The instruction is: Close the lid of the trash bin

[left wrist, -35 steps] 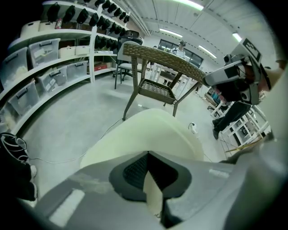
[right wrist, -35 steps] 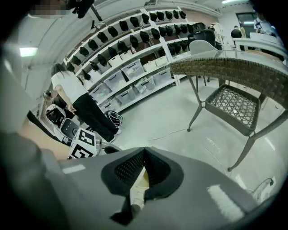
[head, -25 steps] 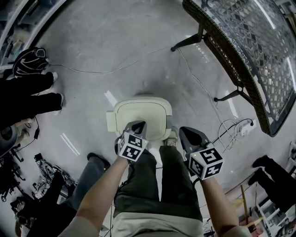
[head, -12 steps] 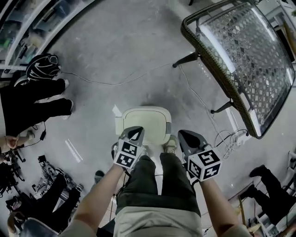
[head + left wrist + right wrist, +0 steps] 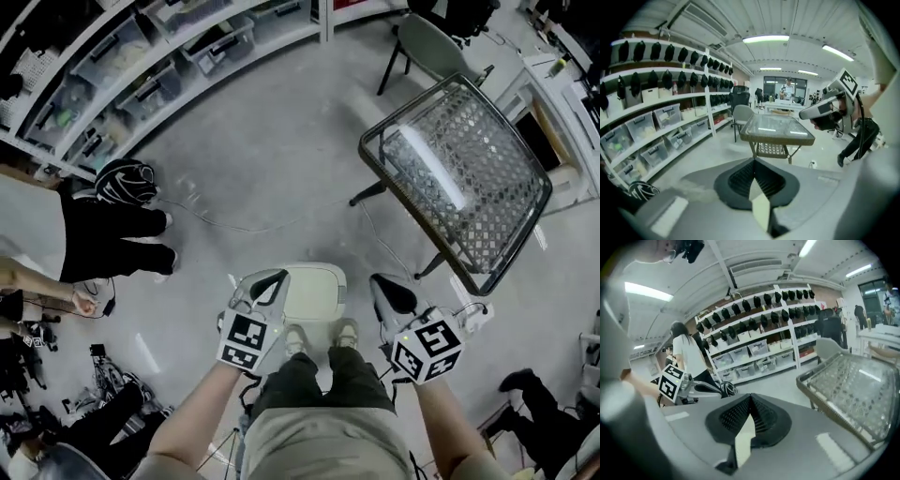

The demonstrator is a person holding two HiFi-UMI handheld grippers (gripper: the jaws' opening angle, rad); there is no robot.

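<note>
In the head view the cream trash bin (image 5: 315, 290) stands on the grey floor just ahead of the person's shoes, its lid lying flat and closed. My left gripper (image 5: 268, 279) hovers over the bin's left edge, my right gripper (image 5: 387, 290) to the bin's right. Both are shut with nothing between the jaws. The left gripper view looks level across the room over its shut jaws (image 5: 754, 162) and shows the right gripper (image 5: 826, 109) in the air. The right gripper view likewise has shut jaws (image 5: 750, 402) and shows the left gripper (image 5: 700, 388). The bin appears in neither gripper view.
A wicker table with a glass top (image 5: 459, 173) stands to the right, a grey chair (image 5: 427, 43) behind it. Shelves with storage boxes (image 5: 141, 66) line the far left. A person in black trousers (image 5: 108, 239) stands at left. A cable and power strip (image 5: 478, 314) lie at right.
The head view has risen and widened, so the bin looks smaller and lower. Both grippers have lifted off the lid and stay shut.
</note>
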